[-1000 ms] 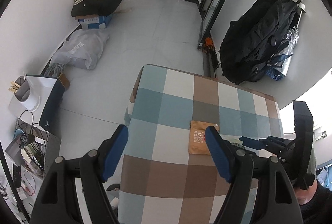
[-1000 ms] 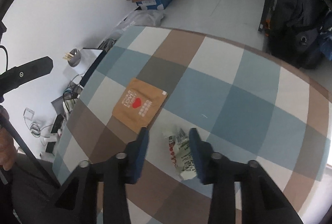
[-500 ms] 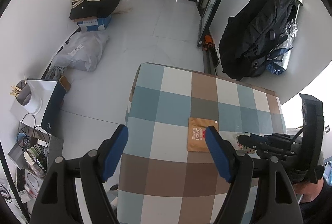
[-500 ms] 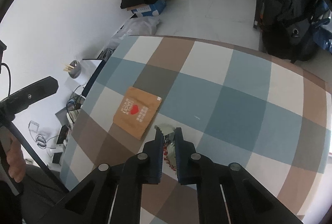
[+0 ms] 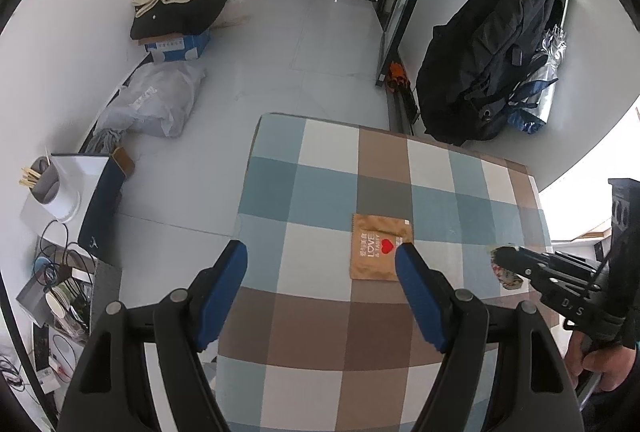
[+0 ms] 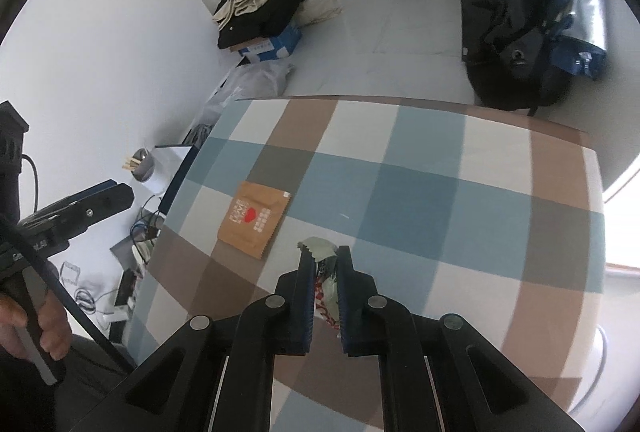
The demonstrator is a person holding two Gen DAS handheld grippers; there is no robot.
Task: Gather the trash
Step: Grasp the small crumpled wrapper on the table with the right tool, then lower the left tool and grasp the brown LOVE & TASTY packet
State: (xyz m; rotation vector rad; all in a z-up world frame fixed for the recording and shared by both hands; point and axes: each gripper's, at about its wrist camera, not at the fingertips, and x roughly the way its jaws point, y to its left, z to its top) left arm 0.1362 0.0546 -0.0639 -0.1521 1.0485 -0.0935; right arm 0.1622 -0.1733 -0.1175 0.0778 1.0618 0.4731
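A: Where is the trash?

B: The right tongs (image 6: 323,264) pinch a crumpled wrapper (image 6: 322,274) between their pads, above the checked table (image 6: 420,191). A flat brown packet (image 6: 252,218) lies on the cloth, ahead and to the left of them.

A: And the left tongs?

B: The left tongs (image 5: 322,264) are spread wide and hold nothing. The packet (image 5: 380,247) sits just ahead, near the right pad.

A: How will these handle?

B: Both look light, thin and soft. The wrapper likely crushes easily, so a gentle squeeze should suffice. The packet lies flat; it probably needs taking by an edge or corner.
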